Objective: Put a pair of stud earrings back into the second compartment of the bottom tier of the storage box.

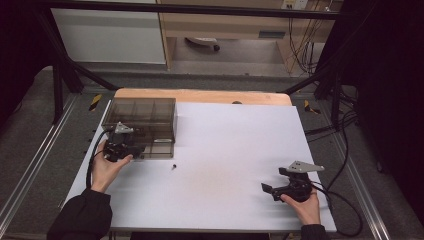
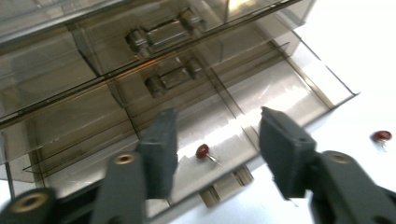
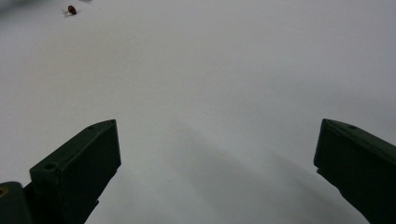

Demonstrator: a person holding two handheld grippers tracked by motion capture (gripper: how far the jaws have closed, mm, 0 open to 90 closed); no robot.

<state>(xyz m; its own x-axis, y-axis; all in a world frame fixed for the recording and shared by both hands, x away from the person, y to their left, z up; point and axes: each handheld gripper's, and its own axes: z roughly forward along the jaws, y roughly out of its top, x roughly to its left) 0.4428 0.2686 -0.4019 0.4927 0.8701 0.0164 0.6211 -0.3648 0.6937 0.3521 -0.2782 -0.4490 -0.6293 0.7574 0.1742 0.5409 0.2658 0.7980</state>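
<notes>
A smoky clear compartment box [image 1: 150, 117] stands open at the back left of the white sheet. My left gripper [image 1: 136, 150] is at its front edge, jaws open. In the left gripper view a small dark-red part with thin wire legs [image 2: 202, 151] lies on the floor of a front compartment [image 2: 275, 93], in the gap between the open left gripper [image 2: 217, 121] jaws and untouched. A second red part [image 1: 174, 166] [image 2: 382, 136] lies on the sheet just right of the box. My right gripper [image 1: 274, 180] [image 3: 218, 123] rests at the front right, wide open and holding nothing, and its view has that part [image 3: 71, 9] far off.
The white sheet [image 1: 235, 145] covers a wooden table [image 1: 200, 94] inside a black metal frame [image 1: 320, 75]. Cables [image 1: 345, 150] trail off the right edge. Hinges and dividers of the box [image 2: 161, 35] lie just beyond the left jaws.
</notes>
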